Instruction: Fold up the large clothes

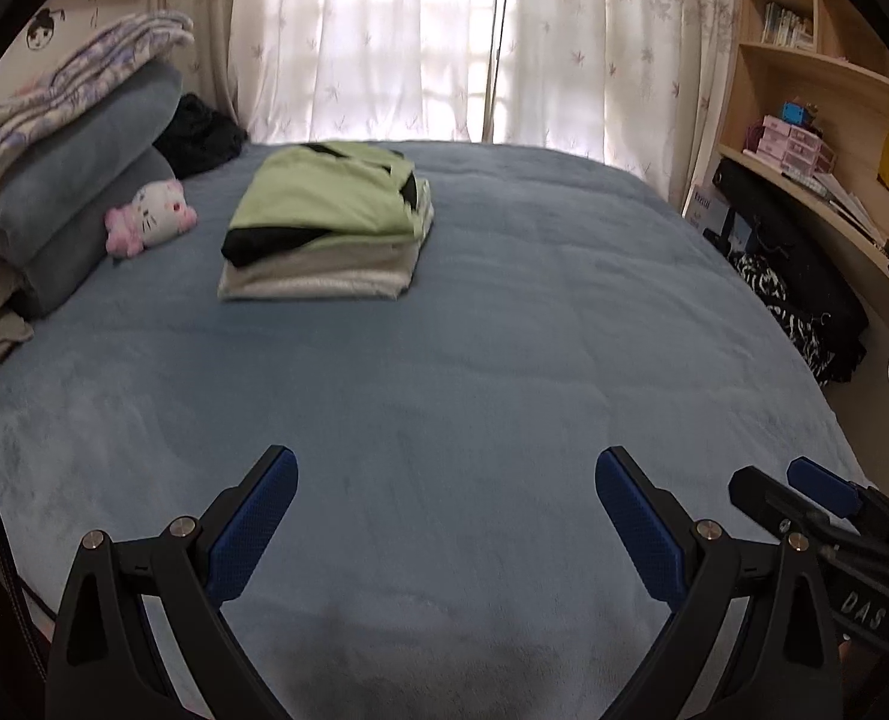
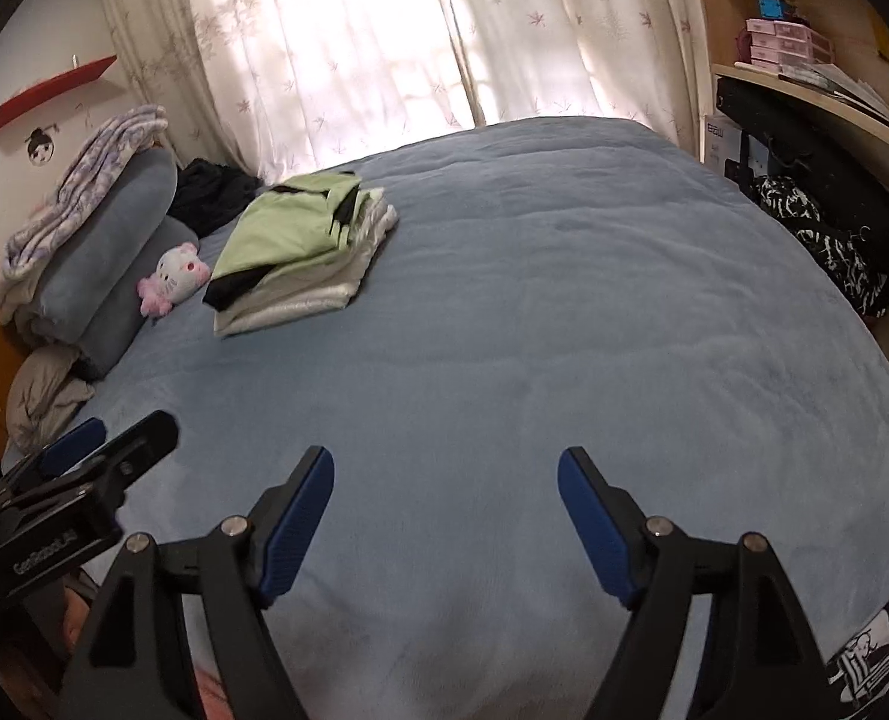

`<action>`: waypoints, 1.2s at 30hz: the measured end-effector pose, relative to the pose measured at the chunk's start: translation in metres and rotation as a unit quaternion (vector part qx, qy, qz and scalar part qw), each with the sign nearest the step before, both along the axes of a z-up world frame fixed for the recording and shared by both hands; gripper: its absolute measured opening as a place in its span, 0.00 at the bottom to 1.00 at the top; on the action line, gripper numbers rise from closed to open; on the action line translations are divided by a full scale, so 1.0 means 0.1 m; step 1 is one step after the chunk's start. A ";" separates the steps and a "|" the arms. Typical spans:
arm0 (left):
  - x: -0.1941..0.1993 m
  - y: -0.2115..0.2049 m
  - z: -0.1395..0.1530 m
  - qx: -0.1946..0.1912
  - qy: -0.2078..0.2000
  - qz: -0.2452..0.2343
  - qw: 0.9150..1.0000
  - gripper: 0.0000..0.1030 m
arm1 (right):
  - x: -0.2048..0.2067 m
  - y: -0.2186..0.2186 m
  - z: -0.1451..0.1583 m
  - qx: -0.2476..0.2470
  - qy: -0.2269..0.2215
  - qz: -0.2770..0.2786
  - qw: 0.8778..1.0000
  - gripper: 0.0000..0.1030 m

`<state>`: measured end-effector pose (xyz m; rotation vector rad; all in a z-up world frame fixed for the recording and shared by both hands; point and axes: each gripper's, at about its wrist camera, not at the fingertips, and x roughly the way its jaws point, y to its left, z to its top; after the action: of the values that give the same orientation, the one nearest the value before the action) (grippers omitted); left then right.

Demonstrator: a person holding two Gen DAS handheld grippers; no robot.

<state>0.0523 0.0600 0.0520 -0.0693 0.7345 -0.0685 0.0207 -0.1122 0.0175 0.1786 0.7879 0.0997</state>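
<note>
A stack of folded clothes, green and black on top of pale layers, lies toward the far left of the blue bed cover. My left gripper hovers over the near part of the bed, open, with nothing between its blue pads. My right gripper is beside it, open and empty too; its fingers show at the right edge of the left wrist view. The left gripper's fingers show at the left of the right wrist view. A black-and-white patterned cloth peeks in at the bottom right corner.
Rolled grey-blue bedding and a patterned blanket pile at the bed's left, with a white and pink plush toy and dark clothing. A wooden shelf and desk stand right, with dark clothes heaped below. Curtains hang behind.
</note>
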 end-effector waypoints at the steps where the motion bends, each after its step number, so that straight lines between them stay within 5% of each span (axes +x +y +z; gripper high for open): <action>1: -0.01 -0.01 -0.03 0.001 0.003 -0.001 1.000 0.96 | -0.01 0.01 -0.03 -0.002 0.002 0.003 1.000 0.75; 36: -0.17 -0.05 -0.10 0.024 0.017 0.013 0.999 0.95 | -0.17 0.08 -0.16 -0.003 0.005 0.001 1.000 0.76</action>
<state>0.0353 0.0553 0.0423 -0.0351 0.7692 -0.0253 0.0042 -0.1040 0.0015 0.1735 0.7979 0.0989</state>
